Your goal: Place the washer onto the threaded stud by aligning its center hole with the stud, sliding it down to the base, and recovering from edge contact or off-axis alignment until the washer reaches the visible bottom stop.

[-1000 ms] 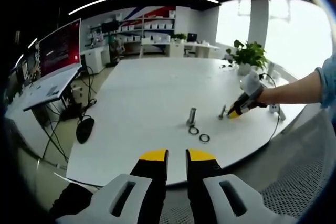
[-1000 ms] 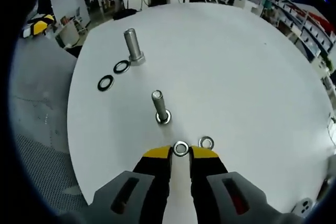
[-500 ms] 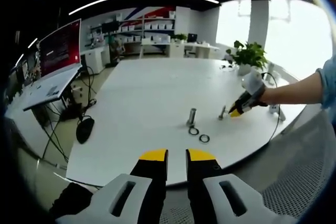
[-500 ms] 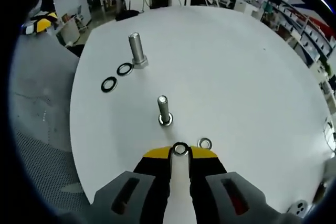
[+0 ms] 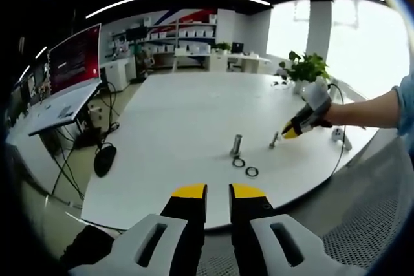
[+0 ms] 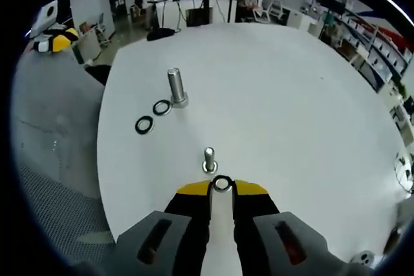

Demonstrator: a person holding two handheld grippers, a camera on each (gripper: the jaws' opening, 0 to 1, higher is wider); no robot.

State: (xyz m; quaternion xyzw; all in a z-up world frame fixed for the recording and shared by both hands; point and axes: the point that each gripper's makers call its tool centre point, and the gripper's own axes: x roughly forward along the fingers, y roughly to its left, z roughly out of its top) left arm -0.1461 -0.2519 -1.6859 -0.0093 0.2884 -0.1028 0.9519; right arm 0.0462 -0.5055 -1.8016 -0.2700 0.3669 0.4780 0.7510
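Observation:
My right gripper (image 6: 222, 189) is shut on a small silver washer (image 6: 222, 184), held above the white table (image 6: 291, 95). Just ahead of its tips stands the small threaded stud (image 6: 209, 159), upright, with a ring at its base. From the left gripper view, the right gripper (image 5: 289, 132) hovers just right of and above that stud (image 5: 273, 139), held by a gloved hand (image 5: 314, 101). My left gripper (image 5: 218, 192) stays off the near table edge, jaws slightly apart with nothing between them.
A larger bolt (image 6: 176, 87) stands further off with two dark washers (image 6: 162, 107) (image 6: 144, 124) beside it. The left gripper (image 6: 53, 40) shows beyond the table edge. A potted plant (image 5: 304, 68) and a cable sit at the table's right; a monitor (image 5: 74, 56) stands at left.
My right gripper has risen with the washer and come closer over the small stud. A second silver washer that lay beside its tips has dropped out of sight. The left gripper has not moved.

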